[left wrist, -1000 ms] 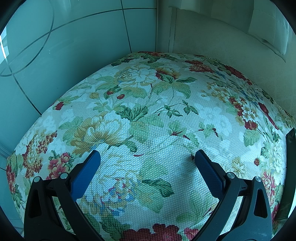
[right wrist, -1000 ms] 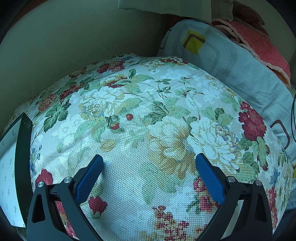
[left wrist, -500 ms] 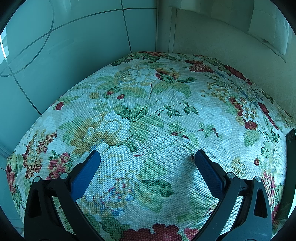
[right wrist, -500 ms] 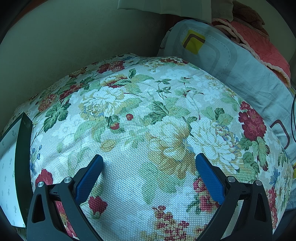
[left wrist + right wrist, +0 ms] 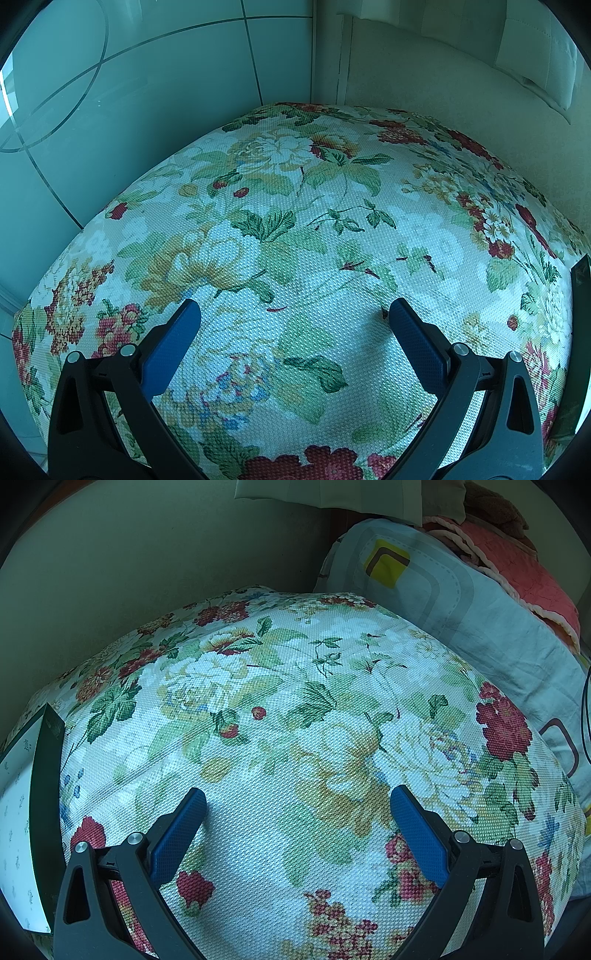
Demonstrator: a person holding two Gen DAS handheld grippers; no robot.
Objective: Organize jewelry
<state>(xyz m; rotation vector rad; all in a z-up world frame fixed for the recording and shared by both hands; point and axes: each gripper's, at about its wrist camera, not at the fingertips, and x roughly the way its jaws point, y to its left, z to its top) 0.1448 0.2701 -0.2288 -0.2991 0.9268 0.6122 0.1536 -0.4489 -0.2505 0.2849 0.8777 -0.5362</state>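
No jewelry shows in either view, so where it lies cannot be told from here. What fills both pictures is a flowered cloth, a coarse woven cover printed with pale cream roses, green leaves and clusters of dark red blooms, stretched smooth over a flat surface. The left gripper hangs just above the cloth with its jaws wide apart and nothing between them; its blue pads face each other across bare fabric. The right gripper is posed the same way over another stretch of the cloth, jaws spread and empty. At the left edge of the right wrist view stands a box with a dark green wall and a pale, faintly patterned face; whether anything is inside it cannot be made out. A dark sliver at the right edge of the left wrist view may be the same box, but too little shows to be sure. Beyond the cloth in the left view rise pale tiles with thin curved lines; in the right view a light blue pillow with a yellow square lies against the cloth's far edge, with a pink quilted blanket on top of it.
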